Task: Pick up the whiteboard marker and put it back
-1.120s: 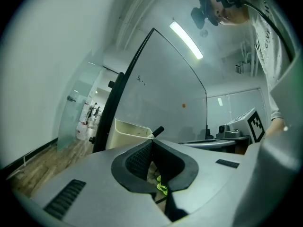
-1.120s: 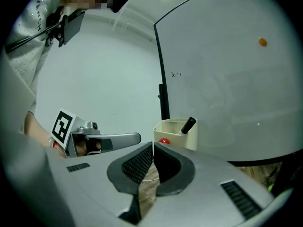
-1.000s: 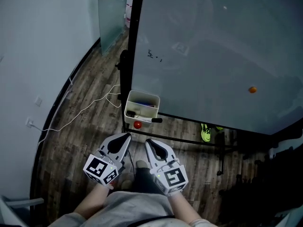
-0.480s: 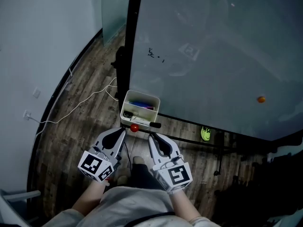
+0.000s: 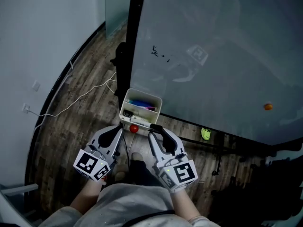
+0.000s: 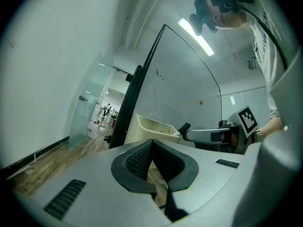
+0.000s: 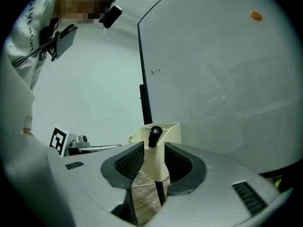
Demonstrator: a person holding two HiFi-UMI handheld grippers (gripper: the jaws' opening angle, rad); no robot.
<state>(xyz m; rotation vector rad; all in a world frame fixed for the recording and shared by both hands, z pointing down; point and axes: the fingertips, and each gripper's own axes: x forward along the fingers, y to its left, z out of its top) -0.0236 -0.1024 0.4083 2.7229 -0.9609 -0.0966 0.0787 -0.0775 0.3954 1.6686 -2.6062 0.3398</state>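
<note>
Now, one black-capped marker (image 5: 156, 126) lies across the near rim of the one cream box (image 5: 143, 93), beside one red disc (image 5: 134, 128) on the box's front. The right tongs (image 7: 154, 148) have just been opening and stand wide around the marker's cap, not pressing it. The left tongs (image 6: 151, 144), short of the box, are closed and empty.

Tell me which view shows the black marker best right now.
Right gripper view: the marker sits close and centred, end toward the camera. Head view shows the marker small by the tray; left gripper view catches only its dark end.
</note>
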